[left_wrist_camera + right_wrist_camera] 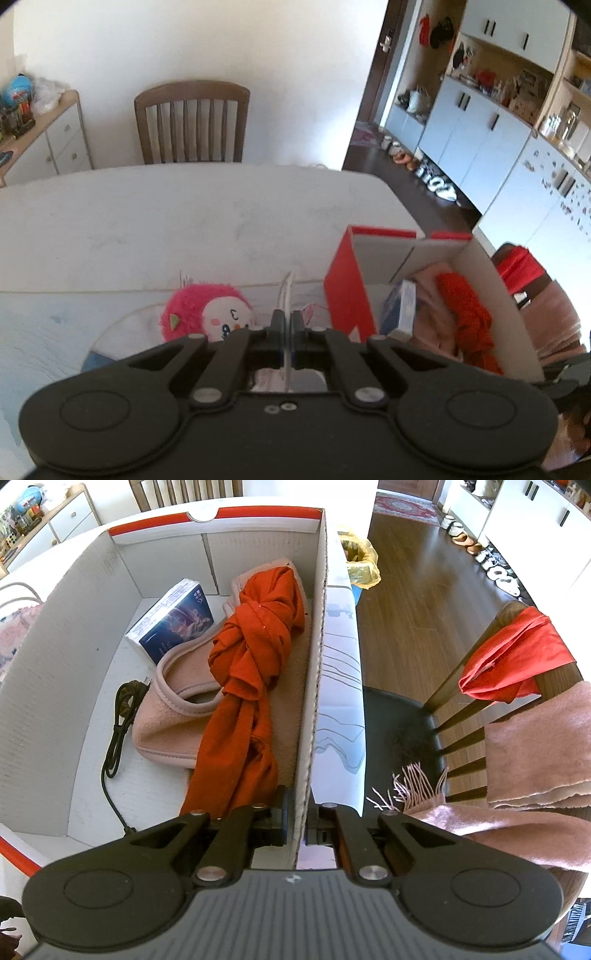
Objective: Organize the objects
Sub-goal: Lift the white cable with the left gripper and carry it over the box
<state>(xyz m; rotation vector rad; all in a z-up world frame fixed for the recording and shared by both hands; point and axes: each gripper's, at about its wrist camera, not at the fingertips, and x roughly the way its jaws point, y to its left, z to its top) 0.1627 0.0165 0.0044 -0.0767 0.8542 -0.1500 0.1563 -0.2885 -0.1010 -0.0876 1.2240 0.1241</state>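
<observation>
A red and white cardboard box (343, 288) stands open on the white table (184, 221). In it lie a knotted orange-red scarf (255, 646), a pink fleece bag (166, 723), a blue packet (177, 624) and a black cable (118, 720). My right gripper (300, 805) is shut on the box's right wall (317, 664), one finger inside and one outside. My left gripper (288, 317) is shut on a thin white sheet (289, 291) seen edge-on. A pink plush toy (207, 314) lies just left of the left gripper's fingers, partly hidden by them.
A wooden chair (192, 122) stands behind the table, and a sideboard (48, 136) is at the far left. Right of the table, another chair (480, 701) carries a red cloth (517, 657) and a pink fringed scarf (535, 746). A yellow bag (362, 561) sits on the wooden floor.
</observation>
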